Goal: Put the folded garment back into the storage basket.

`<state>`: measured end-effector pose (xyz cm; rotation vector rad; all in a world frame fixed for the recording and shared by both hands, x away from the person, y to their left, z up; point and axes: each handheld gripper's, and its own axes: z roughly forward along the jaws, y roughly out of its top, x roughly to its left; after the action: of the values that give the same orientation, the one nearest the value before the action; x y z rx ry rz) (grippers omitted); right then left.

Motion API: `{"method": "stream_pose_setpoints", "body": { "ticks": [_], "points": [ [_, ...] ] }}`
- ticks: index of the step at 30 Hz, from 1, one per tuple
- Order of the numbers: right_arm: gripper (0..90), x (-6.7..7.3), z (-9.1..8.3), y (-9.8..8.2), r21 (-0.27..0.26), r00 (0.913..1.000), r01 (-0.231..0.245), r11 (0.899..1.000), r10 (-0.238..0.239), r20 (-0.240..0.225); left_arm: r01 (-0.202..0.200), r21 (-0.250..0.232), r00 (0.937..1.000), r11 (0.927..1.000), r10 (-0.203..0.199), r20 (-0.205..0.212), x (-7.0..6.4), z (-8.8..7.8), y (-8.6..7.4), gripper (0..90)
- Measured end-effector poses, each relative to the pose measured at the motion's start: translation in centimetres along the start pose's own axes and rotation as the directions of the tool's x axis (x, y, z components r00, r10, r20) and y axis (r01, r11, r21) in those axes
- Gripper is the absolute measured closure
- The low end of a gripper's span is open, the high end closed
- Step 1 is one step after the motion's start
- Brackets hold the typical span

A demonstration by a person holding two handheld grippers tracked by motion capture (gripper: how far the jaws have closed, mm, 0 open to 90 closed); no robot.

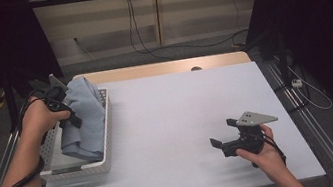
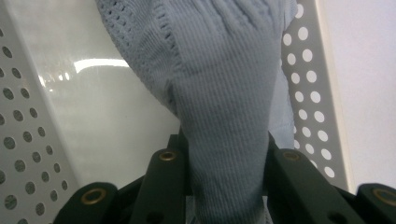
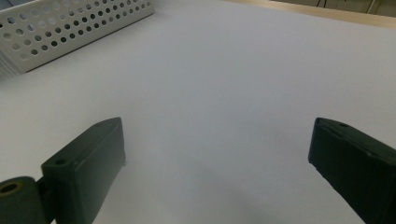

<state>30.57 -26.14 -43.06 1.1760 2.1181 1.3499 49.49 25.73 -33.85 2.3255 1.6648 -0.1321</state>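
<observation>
A light blue knitted cloth (image 1: 85,117) hangs bunched over a white perforated basket (image 1: 78,171) at the table's left side. My left gripper (image 1: 65,111) is shut on a fold of it. In the left gripper view the cloth (image 2: 224,88) runs up from between the two black jaws of my left gripper (image 2: 229,161), above the basket's glossy floor (image 2: 116,112). My right gripper (image 1: 223,133) rests low over the white table (image 1: 169,123) at the front right. Its jaws stand wide apart, and in the right gripper view nothing lies between them (image 3: 217,149).
The basket's holed side wall (image 3: 70,28) stands at the far left of the right gripper view. A wooden strip (image 1: 160,68) borders the table's far edge. Cables (image 1: 147,46) trail on the floor behind, with dark curtains on both sides.
</observation>
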Motion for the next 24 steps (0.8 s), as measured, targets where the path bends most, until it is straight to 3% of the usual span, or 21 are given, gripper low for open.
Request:
{"method": "stream_pose_setpoints", "body": {
  "ticks": [24],
  "points": [
    [3.8, 0.01, -0.01, 0.03, -0.001, 1.0000, 0.003, 1.000, -0.003, 0.001, -0.019, 0.010, 0.9998, 0.9998, 0.019, -0.012, -0.57, -0.33, -0.22, 73.7]
  ]
}}
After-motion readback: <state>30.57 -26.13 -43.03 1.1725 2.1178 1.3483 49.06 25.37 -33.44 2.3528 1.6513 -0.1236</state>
